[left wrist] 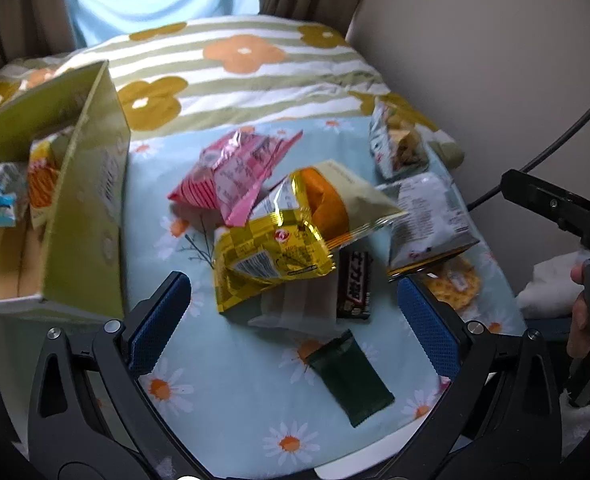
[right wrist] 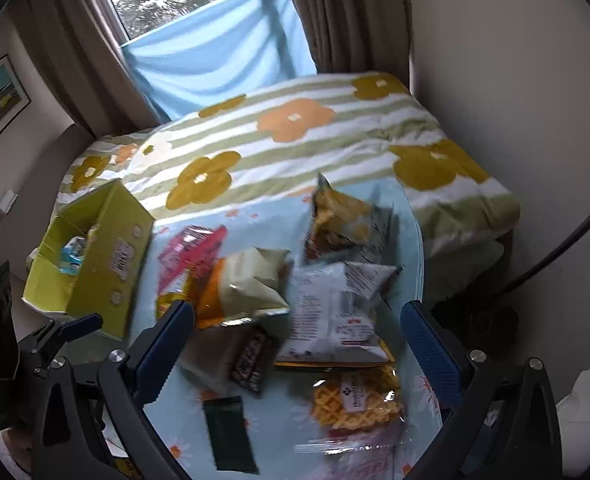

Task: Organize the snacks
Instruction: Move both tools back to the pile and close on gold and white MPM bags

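Your left gripper [left wrist: 295,312] and right gripper [right wrist: 297,344] both hung wide open and empty over the snack pile mid-bed. The gold bag [left wrist: 271,256], leaning on the pile's near side, looked light, puffy, slick and crushable; pinching its crimped end seam seemed safest. The green box [left wrist: 83,216] stood at the bed's left edge.

I am finding almost nothing readable. The dark chocolate bar [left wrist: 355,282] is showing bold white characters, too blurred to make out. The yellow bag [left wrist: 271,256] is carrying a barcode and a small red round logo. Print on the white packet [right wrist: 327,316] and green box [right wrist: 95,256] is staying illegible.
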A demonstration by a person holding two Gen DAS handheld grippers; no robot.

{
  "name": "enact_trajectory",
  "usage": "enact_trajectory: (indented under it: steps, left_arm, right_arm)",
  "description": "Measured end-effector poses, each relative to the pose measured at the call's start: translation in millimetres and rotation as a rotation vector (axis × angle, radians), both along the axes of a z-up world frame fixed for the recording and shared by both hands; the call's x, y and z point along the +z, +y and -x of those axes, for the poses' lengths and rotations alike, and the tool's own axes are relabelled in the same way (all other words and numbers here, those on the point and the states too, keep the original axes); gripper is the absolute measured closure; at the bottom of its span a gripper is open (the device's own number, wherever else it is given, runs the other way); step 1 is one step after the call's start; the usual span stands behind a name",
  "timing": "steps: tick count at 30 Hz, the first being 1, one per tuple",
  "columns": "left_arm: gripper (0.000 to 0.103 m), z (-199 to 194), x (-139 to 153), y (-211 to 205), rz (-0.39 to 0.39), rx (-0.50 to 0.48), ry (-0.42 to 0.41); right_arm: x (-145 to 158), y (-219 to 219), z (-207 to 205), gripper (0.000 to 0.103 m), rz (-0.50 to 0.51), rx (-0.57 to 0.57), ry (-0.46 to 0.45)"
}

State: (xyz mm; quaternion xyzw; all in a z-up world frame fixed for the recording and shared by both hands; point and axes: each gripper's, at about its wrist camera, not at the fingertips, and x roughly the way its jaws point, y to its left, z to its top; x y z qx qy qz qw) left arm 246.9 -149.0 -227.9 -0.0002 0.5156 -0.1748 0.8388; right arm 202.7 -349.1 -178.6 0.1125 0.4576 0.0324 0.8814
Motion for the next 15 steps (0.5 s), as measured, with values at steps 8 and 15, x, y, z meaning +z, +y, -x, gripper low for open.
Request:
enact_trajectory:
  steps: [8,15]
  left_arm:
    - [0.003,-21,-44,1,-0.057,-0.019,0.052]
    - [0.014,-40,-68,2,-0.055,-0.048,0.097]
  right_arm:
    - [-48,-8,-16,0.0,0.013,0.013,0.098]
    - [-77,-5,-25,0.0,0.047,0.024,0.178]
